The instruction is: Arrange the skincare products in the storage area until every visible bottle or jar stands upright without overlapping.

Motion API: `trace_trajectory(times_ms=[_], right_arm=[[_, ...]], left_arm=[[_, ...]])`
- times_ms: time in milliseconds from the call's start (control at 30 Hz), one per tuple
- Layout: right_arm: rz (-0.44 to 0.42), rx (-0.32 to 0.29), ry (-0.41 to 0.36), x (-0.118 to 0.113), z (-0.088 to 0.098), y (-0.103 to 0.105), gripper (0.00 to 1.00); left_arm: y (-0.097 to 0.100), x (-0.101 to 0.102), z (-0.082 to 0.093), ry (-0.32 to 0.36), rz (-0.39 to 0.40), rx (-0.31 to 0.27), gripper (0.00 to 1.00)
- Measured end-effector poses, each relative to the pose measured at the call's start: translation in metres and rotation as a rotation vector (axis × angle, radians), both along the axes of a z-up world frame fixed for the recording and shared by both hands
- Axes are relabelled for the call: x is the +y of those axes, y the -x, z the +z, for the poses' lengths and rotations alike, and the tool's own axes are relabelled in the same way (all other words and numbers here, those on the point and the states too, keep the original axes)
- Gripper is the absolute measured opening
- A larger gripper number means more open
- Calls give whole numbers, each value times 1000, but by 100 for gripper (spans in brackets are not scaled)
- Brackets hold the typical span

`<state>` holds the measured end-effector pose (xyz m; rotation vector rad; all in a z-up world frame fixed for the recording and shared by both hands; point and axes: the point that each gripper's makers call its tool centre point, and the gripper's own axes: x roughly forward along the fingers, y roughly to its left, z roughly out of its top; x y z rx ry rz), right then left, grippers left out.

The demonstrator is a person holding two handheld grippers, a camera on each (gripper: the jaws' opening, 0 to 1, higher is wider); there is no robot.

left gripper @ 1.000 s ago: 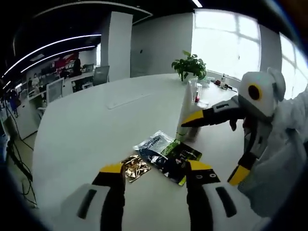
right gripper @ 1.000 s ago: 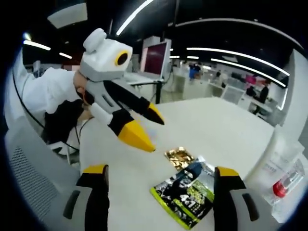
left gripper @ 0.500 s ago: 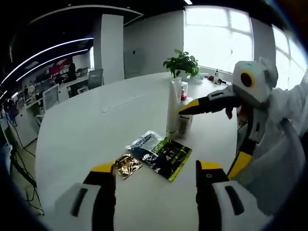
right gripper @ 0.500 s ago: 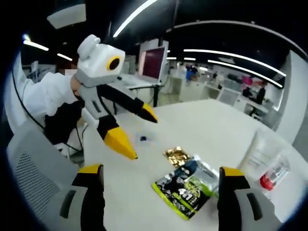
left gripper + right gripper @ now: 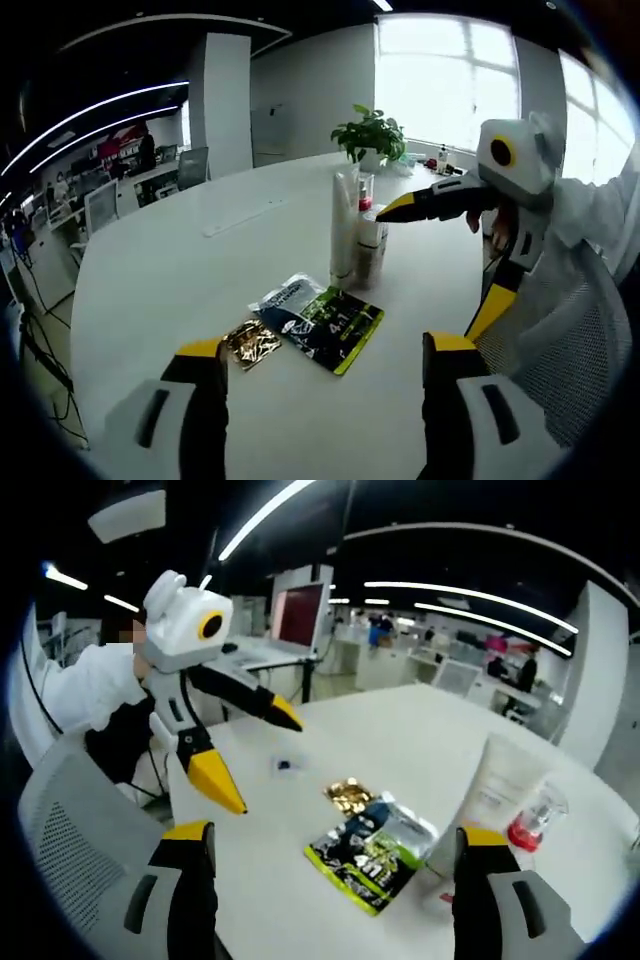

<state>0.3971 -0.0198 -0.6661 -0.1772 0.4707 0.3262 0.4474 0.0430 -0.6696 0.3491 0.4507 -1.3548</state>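
— Fingers on both tools: how do they stand?

— Spread wide, all four yellow tips, nothing pinched. The left gripper [image 5: 327, 352] hangs over the white table [image 5: 160, 260] with its jaws apart, and so does the right gripper [image 5: 333, 832]. Each shows up in the other's camera too, and there as well the jaws gape.

— Count the skincare things for me.

— Two standing containers, close together near the table edge on the person's side. One is a tall white tube [image 5: 492, 782], upright on its cap. Touching or just beside it stands a small clear bottle [image 5: 532, 818] with red liquid in its lower part. In the left gripper view the pair reads as the tube [image 5: 343, 225] with the bottle [image 5: 371, 240] at its side.

— And lying flat?

— Three packets. A dark sachet with green print [image 5: 336, 325] overlaps a blue-and-white sachet [image 5: 285, 300]; a small gold foil packet [image 5: 250, 342] lies just beside them, apart from the standing pair. A tiny dark scrap [image 5: 284, 765] sits alone farther along the table.

— Anything else?

— One potted plant [image 5: 371, 133] at the far edge by the windows, and a grey mesh chair [image 5: 65, 830].
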Motion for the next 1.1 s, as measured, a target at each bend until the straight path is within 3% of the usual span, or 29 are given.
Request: trace_trajectory(times_ms=[233, 433, 567, 700, 1100], right_arm=[[-53, 11, 10, -13, -2, 4, 100], [-87, 5, 10, -21, 0, 10, 100], [-115, 11, -56, -23, 2, 13, 100], [-150, 0, -17, -34, 2, 13, 100], [-183, 27, -16, -45, -12, 14, 100]], left_arm=[[-3, 5, -4, -6, 15, -1, 85], [-7, 9, -4, 0, 21, 9, 87], [-6, 11, -6, 5, 7, 23, 90], [-4, 11, -9, -2, 4, 29, 92], [-13, 17, -15, -3, -5, 54, 99]])
